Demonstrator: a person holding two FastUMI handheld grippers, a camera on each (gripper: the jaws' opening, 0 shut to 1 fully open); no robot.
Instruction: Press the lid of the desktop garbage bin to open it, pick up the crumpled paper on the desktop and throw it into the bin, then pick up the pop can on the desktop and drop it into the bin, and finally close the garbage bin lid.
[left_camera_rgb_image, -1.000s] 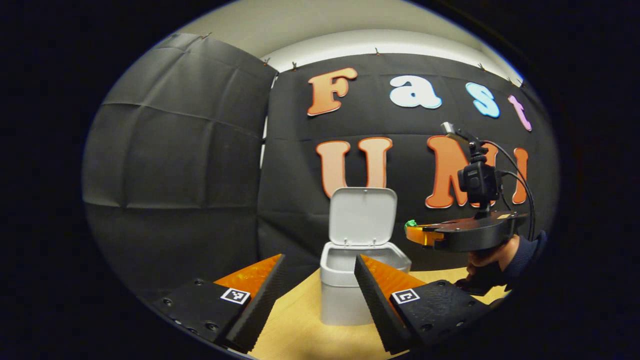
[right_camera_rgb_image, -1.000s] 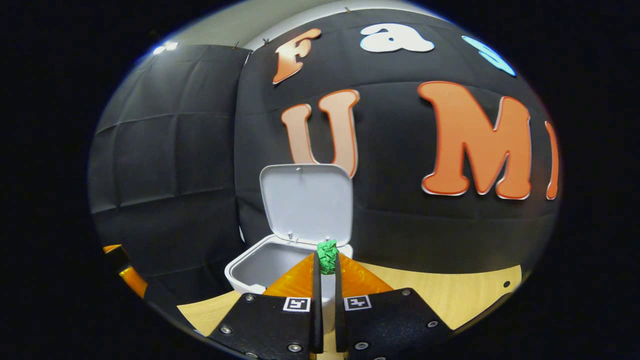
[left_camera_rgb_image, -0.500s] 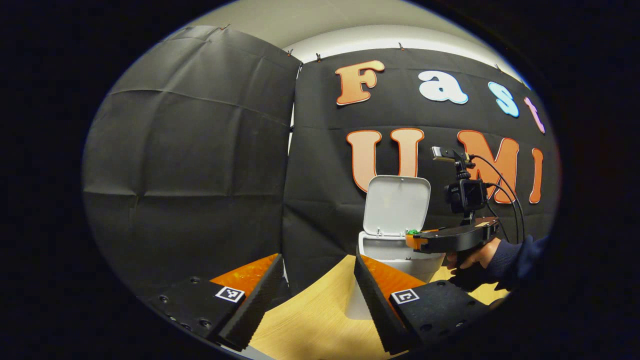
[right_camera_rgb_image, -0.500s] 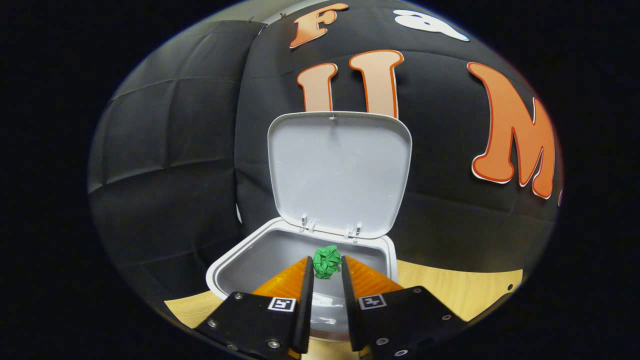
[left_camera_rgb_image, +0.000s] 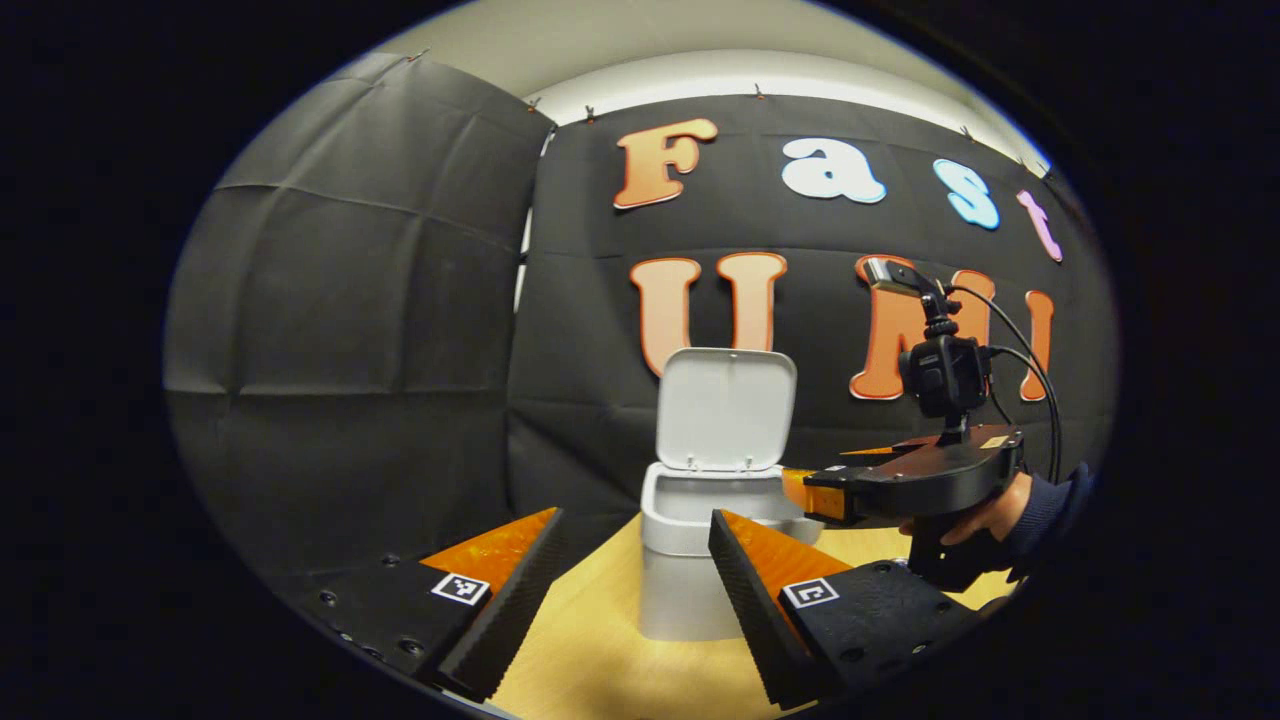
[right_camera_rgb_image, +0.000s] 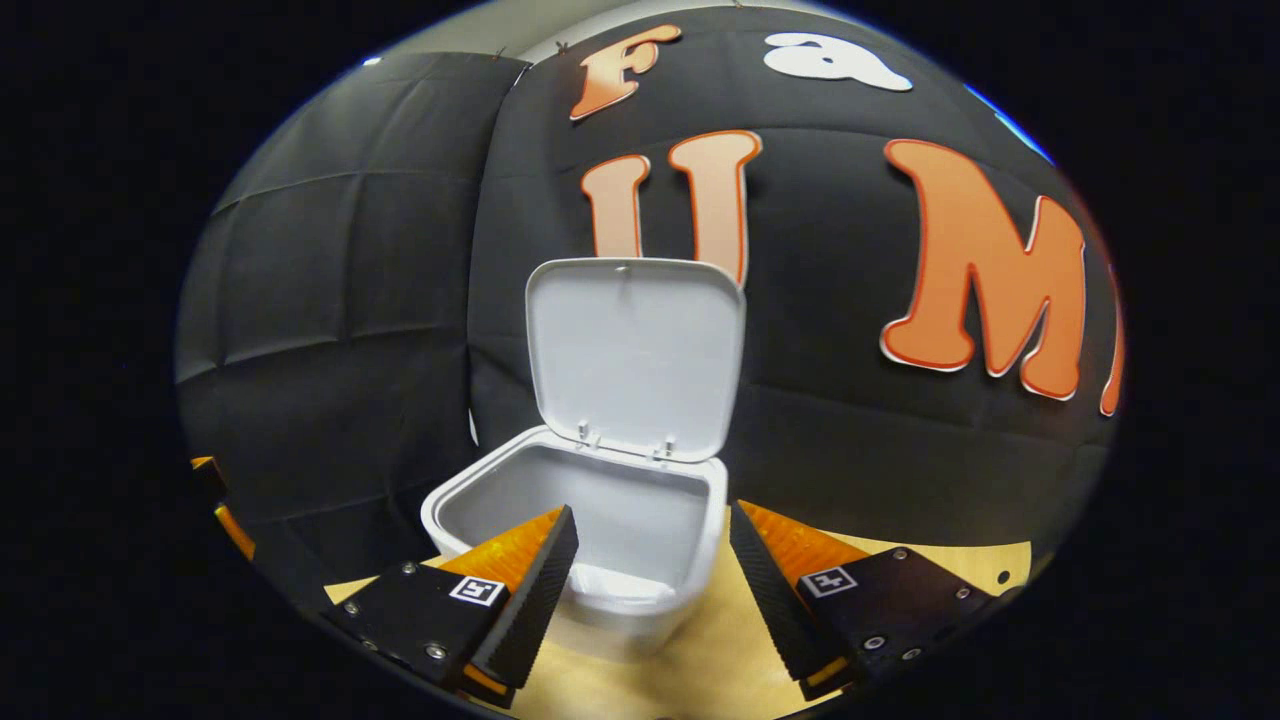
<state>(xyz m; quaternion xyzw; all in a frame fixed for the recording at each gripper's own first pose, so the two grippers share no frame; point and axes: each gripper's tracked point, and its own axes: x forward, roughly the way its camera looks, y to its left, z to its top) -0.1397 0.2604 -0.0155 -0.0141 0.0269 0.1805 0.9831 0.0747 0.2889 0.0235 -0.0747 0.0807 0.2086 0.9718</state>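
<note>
Both jaws: mine spread wide, gripping nothing.
Bin: lid upright, on desk.
Right gripper: before bin.
Left gripper: farther back.

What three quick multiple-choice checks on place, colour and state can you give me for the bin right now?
1. Where does the bin stand?
A. On the wooden desktop, before the black wall
B. On the floor
C. On a shelf

2. What colour is the lid?
A. Green
B. White
C. Red

3. How are the right gripper's jaws?
A. Shut on a can
B. Shut on the lid
C. Spread apart, nothing between them

Answers: 1 A, the bin's base sits on the light wood desktop in front of the cloth wall. 2 B, the raised lid is white like the bin. 3 C, the right gripper view shows a wide gap between the fingers.
</note>
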